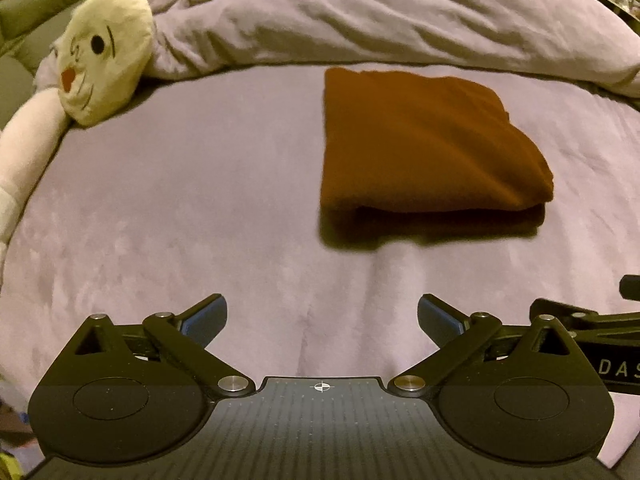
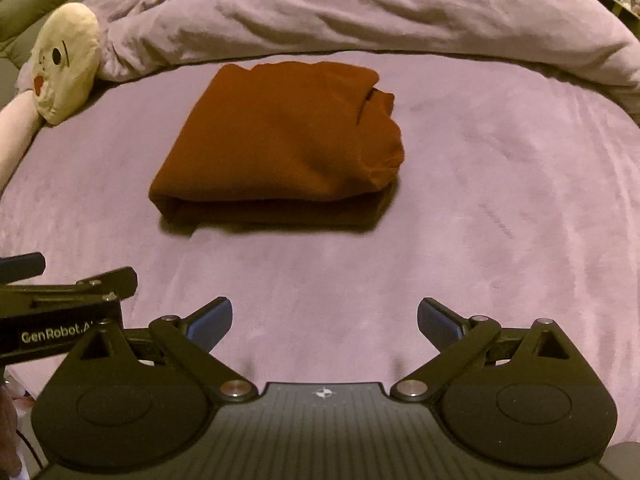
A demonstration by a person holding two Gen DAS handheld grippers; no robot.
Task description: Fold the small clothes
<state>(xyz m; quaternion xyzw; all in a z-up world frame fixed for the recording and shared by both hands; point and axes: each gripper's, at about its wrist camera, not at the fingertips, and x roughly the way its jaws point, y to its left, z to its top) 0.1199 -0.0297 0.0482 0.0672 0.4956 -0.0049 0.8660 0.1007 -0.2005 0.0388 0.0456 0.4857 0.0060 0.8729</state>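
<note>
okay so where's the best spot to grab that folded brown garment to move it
Probably the thick folded edge of the brown garment facing the grippers, approached low from the near side. The layers stack there, so one pinch likely catches all. Both the left gripper and right gripper are open.

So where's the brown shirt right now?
The folded brown shirt lies on the purple bed cover, ahead of both open grippers, with the cream plush toy to its left.

White letters "GenRobot.A", cut off after that, stand on the black side of the left gripper (image 2: 60,300) in the right wrist view. In the left wrist view, "DAS", cut by the frame edge, stands on the right gripper (image 1: 600,340).
</note>
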